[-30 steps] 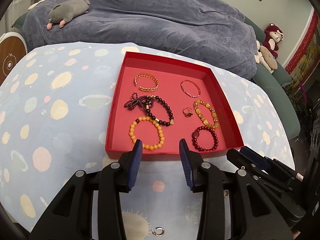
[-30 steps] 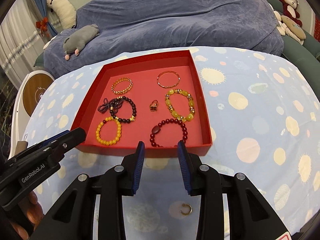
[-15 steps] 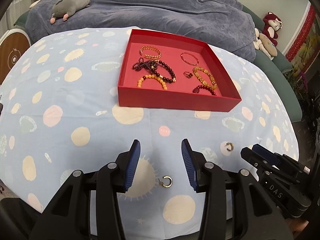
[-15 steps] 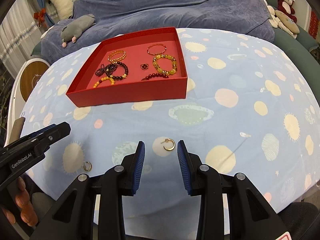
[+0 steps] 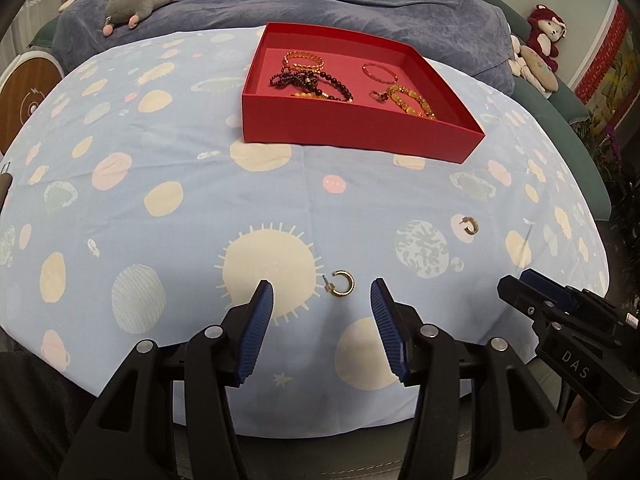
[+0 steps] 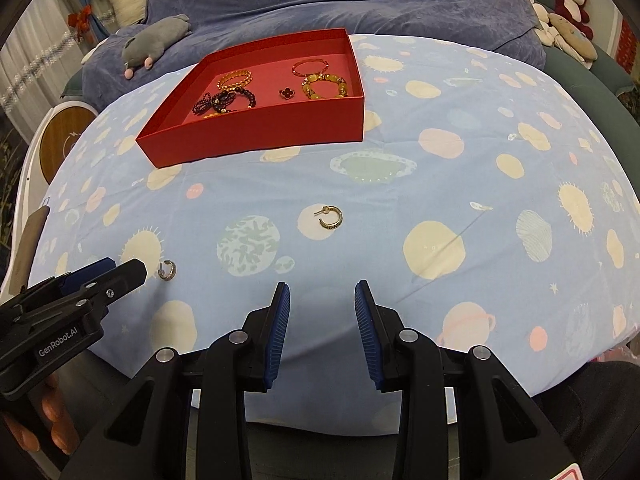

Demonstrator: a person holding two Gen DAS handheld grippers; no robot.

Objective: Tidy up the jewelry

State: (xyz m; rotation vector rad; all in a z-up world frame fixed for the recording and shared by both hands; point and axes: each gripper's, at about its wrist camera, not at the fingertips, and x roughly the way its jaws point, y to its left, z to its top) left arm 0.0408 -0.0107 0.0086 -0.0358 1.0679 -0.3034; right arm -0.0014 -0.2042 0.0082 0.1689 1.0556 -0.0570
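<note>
The left hand-held gripper (image 5: 322, 300), its jaws just spread wider and empty, lines up around one gold hoop earring (image 5: 341, 283) lying loose on the surface (image 5: 160, 152), while the right hand-held gripper (image 6: 322, 300), also released, faces the other earring (image 6: 330, 216), both likely bound for the red box (image 5: 360, 128) of bracelets.

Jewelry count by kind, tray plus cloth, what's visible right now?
Bracelets: 5 (gold chain, dark bead, orange bead, thin bangle, yellow bead), in the red tray; its near wall may hide more.
Ring: 1, in the tray.
Hoop earrings: 2, on the cloth.
Total: 8.
</note>
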